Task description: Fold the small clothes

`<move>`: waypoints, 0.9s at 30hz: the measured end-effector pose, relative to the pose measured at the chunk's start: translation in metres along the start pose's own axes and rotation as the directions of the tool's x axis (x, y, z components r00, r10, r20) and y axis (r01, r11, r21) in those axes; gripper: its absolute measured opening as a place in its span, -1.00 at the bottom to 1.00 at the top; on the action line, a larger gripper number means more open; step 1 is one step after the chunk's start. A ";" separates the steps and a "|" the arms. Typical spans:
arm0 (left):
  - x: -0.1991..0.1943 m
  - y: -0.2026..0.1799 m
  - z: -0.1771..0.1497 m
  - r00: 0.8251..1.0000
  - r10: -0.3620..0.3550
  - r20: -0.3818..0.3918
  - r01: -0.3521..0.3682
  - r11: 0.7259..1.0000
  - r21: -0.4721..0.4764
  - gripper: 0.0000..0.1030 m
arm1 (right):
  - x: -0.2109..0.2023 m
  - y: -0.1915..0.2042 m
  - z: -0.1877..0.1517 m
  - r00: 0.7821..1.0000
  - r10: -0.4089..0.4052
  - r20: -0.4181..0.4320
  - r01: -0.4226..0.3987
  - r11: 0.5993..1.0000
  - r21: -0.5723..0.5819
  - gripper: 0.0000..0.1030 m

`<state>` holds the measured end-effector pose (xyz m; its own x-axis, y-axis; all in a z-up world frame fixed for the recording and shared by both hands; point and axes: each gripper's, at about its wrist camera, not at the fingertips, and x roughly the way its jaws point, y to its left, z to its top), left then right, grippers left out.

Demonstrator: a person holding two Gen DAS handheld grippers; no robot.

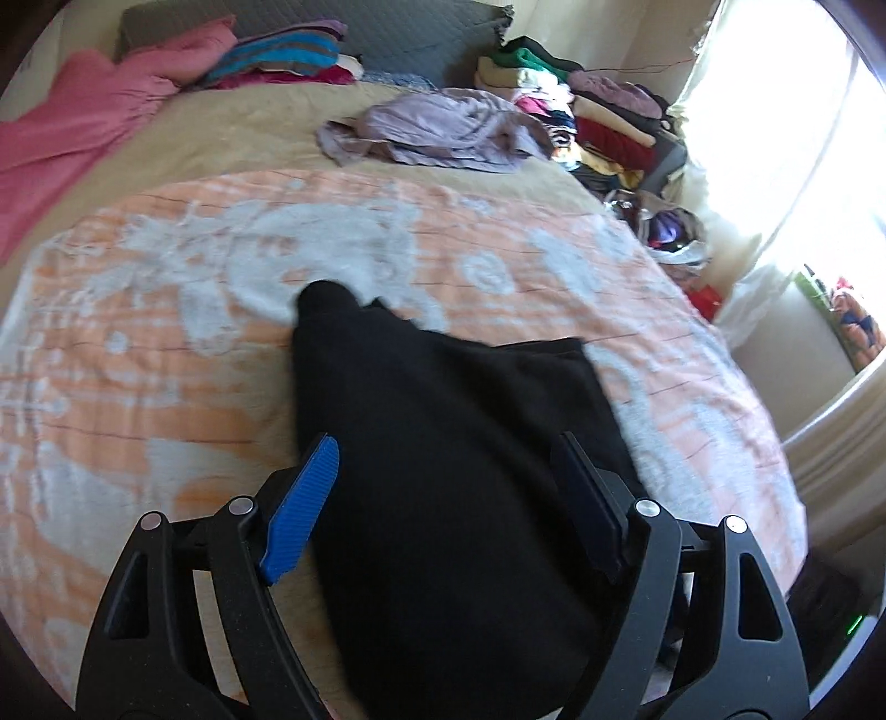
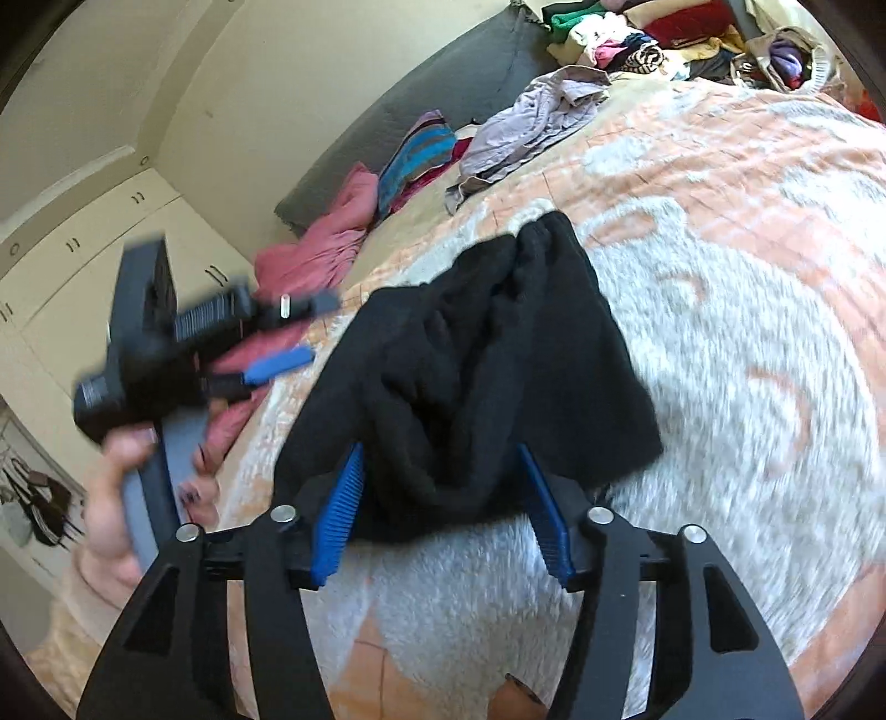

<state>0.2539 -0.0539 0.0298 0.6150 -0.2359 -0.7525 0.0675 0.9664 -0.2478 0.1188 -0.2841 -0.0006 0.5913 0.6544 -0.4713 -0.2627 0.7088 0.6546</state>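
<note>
A small black garment (image 1: 432, 387) lies crumpled on the orange and white blanket (image 1: 166, 332). In the left wrist view my left gripper (image 1: 446, 448) stands open over it, with the cloth running between the fingers toward the camera. In the right wrist view the same black garment (image 2: 487, 343) is bunched between the blue pads of my right gripper (image 2: 440, 451), whose jaws are apart and not pinching it. My left gripper (image 2: 310, 327) shows blurred at the left, open and off the cloth, held by a hand (image 2: 111, 509).
A crumpled lavender garment (image 1: 437, 130) lies further up the bed. A tall pile of mixed clothes (image 1: 598, 111) stands at the far right corner by a bright curtain (image 1: 775, 138). Pink cloth (image 1: 83, 127) and a striped folded stack (image 1: 282, 52) lie near the grey headboard. Cream wardrobe doors (image 2: 83, 232) stand beside the bed.
</note>
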 end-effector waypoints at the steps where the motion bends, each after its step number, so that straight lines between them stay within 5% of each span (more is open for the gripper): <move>1: -0.001 0.005 -0.003 1.000 0.007 0.002 -0.007 1.000 0.000 0.39 | 0.003 0.000 0.008 1.000 0.011 -0.020 -0.011 1.000 0.005 0.12; 5: 0.000 0.019 -0.011 1.000 0.015 -0.007 -0.015 1.000 -0.020 0.39 | 0.026 -0.002 0.035 0.988 0.041 -0.146 -0.039 0.999 0.020 0.14; 11: 0.006 0.027 -0.021 0.999 0.028 -0.021 -0.028 0.999 -0.017 0.39 | 0.055 0.005 0.064 0.980 -0.011 -0.201 0.004 0.999 -0.038 0.12; 16: 0.006 0.029 -0.025 0.999 0.029 -0.026 -0.029 0.999 -0.016 0.39 | 0.075 0.005 0.077 0.976 -0.074 -0.203 0.057 0.994 -0.090 -0.04; 20: 0.005 0.028 -0.027 0.999 0.037 -0.024 -0.037 0.999 -0.015 0.39 | 0.083 0.008 0.081 0.978 -0.096 -0.183 0.067 0.985 -0.161 -0.58; 27: -0.003 0.024 -0.023 1.000 0.016 -0.014 -0.017 1.000 -0.016 0.39 | 0.065 0.033 0.099 0.990 -0.106 -0.095 0.070 0.944 -0.324 -0.63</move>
<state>0.2355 -0.0324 0.0120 0.6049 -0.2214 -0.7649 0.0445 0.9685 -0.2451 0.2242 -0.2440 0.0491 0.5407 0.5977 -0.5920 -0.4532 0.7998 0.3935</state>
